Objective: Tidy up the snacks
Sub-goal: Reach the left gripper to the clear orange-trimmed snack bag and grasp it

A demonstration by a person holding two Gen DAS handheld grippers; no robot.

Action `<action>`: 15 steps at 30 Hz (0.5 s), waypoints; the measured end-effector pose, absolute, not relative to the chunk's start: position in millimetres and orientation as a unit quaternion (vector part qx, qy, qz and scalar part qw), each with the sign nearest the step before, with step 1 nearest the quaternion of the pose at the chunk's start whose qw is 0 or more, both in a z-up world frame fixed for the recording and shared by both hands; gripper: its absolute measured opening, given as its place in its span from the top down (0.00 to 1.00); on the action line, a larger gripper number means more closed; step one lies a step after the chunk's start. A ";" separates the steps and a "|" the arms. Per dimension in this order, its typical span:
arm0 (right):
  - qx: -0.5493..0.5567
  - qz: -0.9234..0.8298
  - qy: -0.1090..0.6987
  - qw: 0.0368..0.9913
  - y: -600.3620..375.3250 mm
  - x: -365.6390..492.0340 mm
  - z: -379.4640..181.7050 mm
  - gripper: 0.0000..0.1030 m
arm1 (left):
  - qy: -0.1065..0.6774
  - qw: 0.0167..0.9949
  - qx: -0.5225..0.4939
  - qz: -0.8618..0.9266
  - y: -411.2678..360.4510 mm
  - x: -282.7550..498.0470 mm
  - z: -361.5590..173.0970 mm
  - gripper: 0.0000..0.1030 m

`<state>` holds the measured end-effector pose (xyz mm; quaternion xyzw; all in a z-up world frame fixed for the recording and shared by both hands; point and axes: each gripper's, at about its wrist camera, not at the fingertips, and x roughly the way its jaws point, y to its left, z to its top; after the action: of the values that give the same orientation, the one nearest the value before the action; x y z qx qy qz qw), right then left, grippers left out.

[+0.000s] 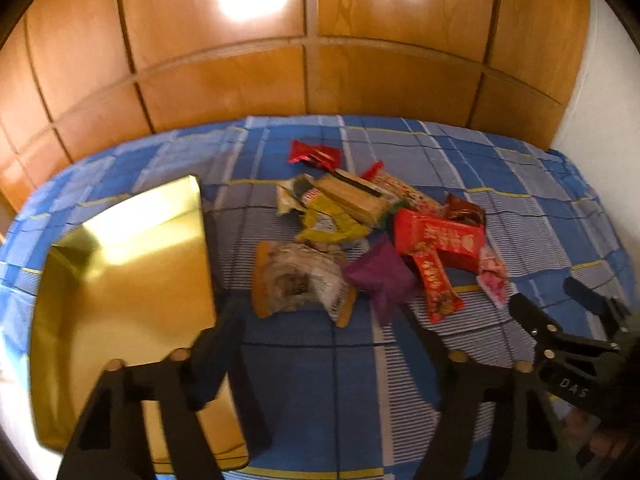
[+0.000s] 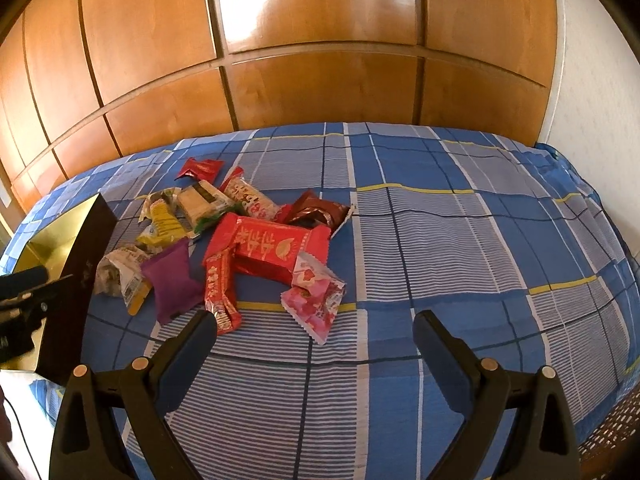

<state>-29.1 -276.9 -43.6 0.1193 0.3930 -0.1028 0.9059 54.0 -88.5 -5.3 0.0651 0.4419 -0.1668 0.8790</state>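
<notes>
Gold tray (image 1: 120, 280) interior in left view only, perhaps empty.

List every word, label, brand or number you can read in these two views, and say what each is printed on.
"DAS": white letters on the right gripper body, left wrist view.
Large red packet: big yellow Chinese characters, too distorted to read reliably.
Narrow red packet, pink packet, white-and-red packet: print too small and blurred.
Gold box: no text visible.

Left claw (image 1: 316, 320), right claw (image 2: 316, 332): agape.
</notes>
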 end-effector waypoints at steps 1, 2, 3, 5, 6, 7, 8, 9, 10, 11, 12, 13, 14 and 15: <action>0.121 -0.104 0.393 0.906 -278.2 -29.4 -43.9 0.03 | 0.449 0.875 0.058 -0.174 -87.3 58.3 -5.3 0.39; 0.123 -0.104 0.393 0.905 -279.4 -29.7 -44.2 0.03 | 0.453 0.872 0.052 -0.178 -86.2 61.3 -5.0 0.42; 0.125 -0.104 0.393 0.905 -279.7 -29.8 -44.3 0.03 | 0.462 0.866 0.046 -0.187 -85.0 66.0 -5.3 0.44; 0.127 -0.103 0.393 0.905 -280.9 -29.9 -45.0 0.03 | 0.474 0.857 0.038 -0.199 -84.7 72.2 -6.5 0.50; 0.128 -0.103 0.393 0.905 -281.0 -29.6 -45.3 0.03 | 0.481 0.852 0.036 -0.205 -85.1 76.0 -7.6 0.50; 0.129 -0.102 0.393 0.905 -281.4 -29.3 -45.8 0.03 | 0.485 0.849 0.037 -0.208 -85.5 77.8 -8.0 0.51; 0.131 -0.102 0.393 0.904 -282.0 -29.1 -46.4 0.03 | 0.489 0.845 0.042 -0.211 -87.2 80.3 -9.2 0.52; 0.133 -0.101 0.394 0.904 -282.7 -28.9 -47.1 0.03 | 0.494 0.842 0.049 -0.210 -89.6 83.6 -11.5 0.52; 0.134 -0.100 0.395 0.903 -283.3 -28.8 -47.5 0.03 | 0.497 0.840 0.052 -0.210 -90.2 86.9 -13.4 0.55; 0.135 -0.100 0.394 0.904 -284.1 -28.9 -47.8 0.03 | 0.504 0.835 0.053 -0.213 -90.8 91.3 -15.9 0.60; 0.136 -0.100 0.394 0.903 -285.1 -29.0 -47.9 0.03 | 0.511 0.831 0.054 -0.214 -90.2 95.0 -18.1 0.62; 0.136 -0.100 0.394 0.903 -285.7 -29.1 -48.1 0.03 | 0.521 0.826 0.056 -0.209 -90.2 100.8 -21.2 0.65; 0.138 -0.099 0.394 0.903 -286.2 -29.0 -48.4 0.03 | 0.523 0.825 0.059 -0.207 -89.6 104.8 -22.6 0.67; 0.140 -0.096 0.395 0.903 -287.0 -28.8 -48.8 0.03 | 0.520 0.825 0.075 -0.210 -91.8 108.5 -22.7 0.68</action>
<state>-28.8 -287.0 -48.8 0.1400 0.3947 -0.0958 0.9030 108.5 -91.8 -22.7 0.0753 0.5200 -0.2100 0.8246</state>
